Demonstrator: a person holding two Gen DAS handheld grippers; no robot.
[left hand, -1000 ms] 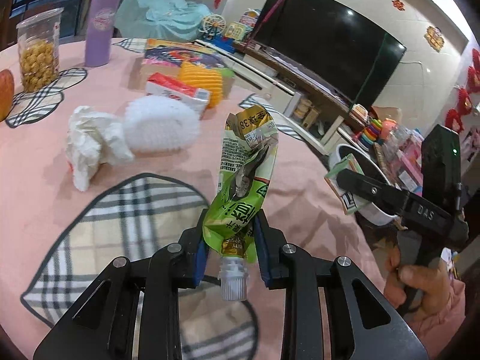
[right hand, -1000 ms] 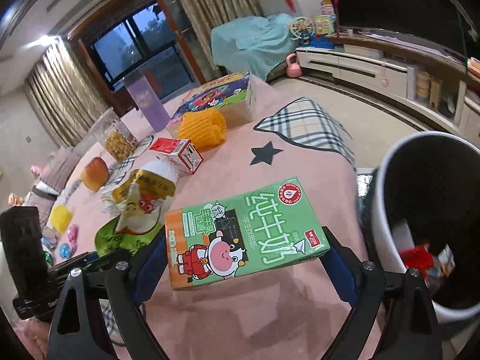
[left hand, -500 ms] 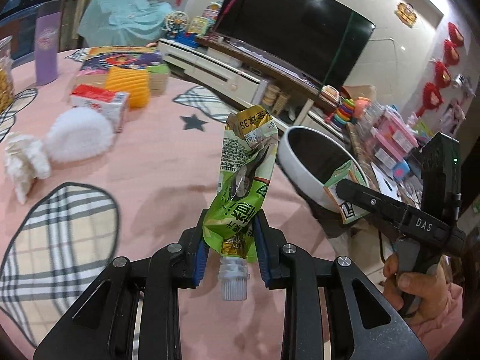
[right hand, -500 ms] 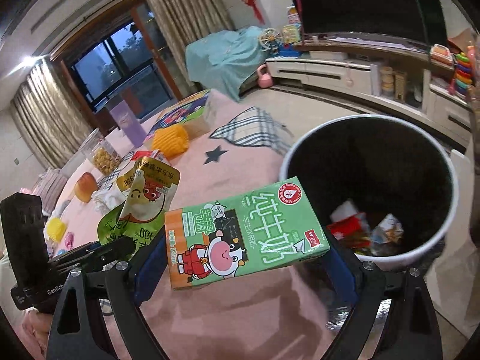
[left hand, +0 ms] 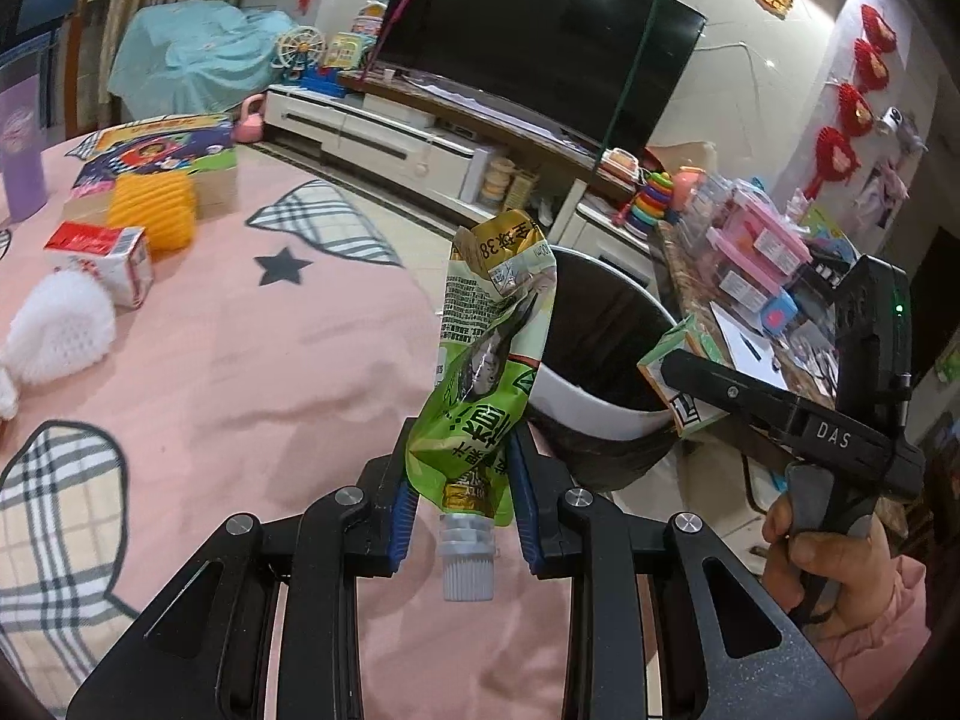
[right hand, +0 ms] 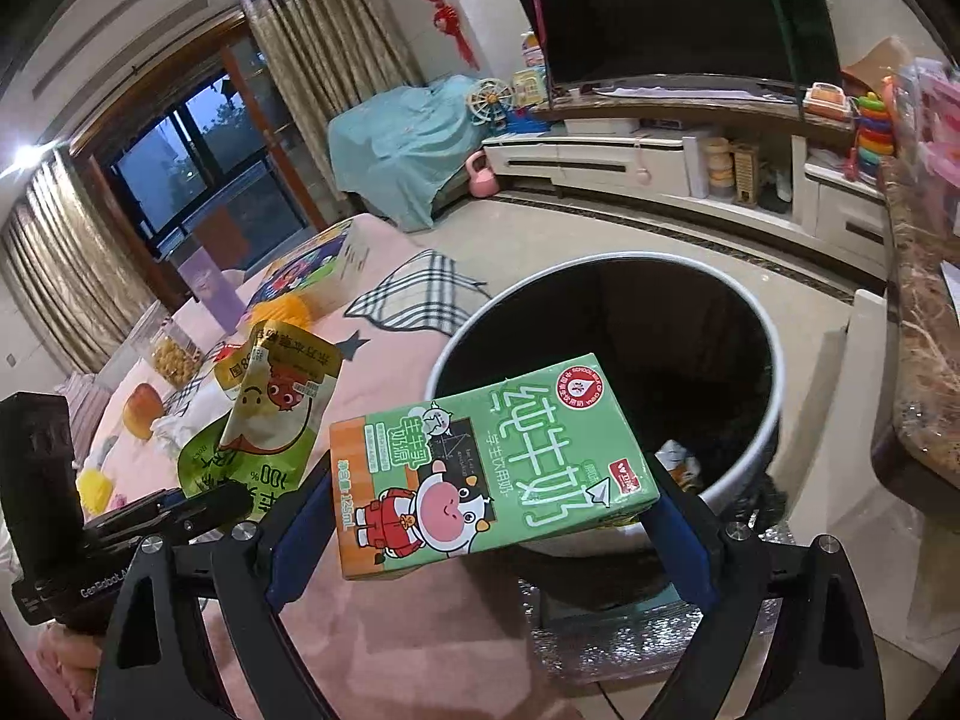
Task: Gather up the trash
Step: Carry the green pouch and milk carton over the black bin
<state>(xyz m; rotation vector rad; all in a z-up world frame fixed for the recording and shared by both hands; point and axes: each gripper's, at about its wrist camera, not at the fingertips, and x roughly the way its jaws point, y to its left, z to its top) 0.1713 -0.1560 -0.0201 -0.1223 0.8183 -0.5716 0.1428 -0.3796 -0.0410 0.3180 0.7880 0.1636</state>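
The left claw (left hand: 461, 495) grips a green pouch (left hand: 489, 384); the right claw (right hand: 492, 516) clamps a milk carton (right hand: 492, 468) over the bin (right hand: 762, 450).

left gripper (left hand: 461, 501) clamped, right gripper (right hand: 489, 507) too (both raised)

1. One green drink pouch (left hand: 486, 384), held up near the middle.
2. One green milk carton (right hand: 492, 468), near, over the bin's edge.
3. One white-rimmed trash bin (right hand: 774, 372), right of the table.
4. One small red-and-white carton (left hand: 105, 252), far left.
5. One yellow ribbed foam sleeve (left hand: 153, 210).
6. One white foam net (left hand: 57, 330), left.
7. Two grippers: left gripper (left hand: 459, 495) and right gripper (right hand: 492, 516).
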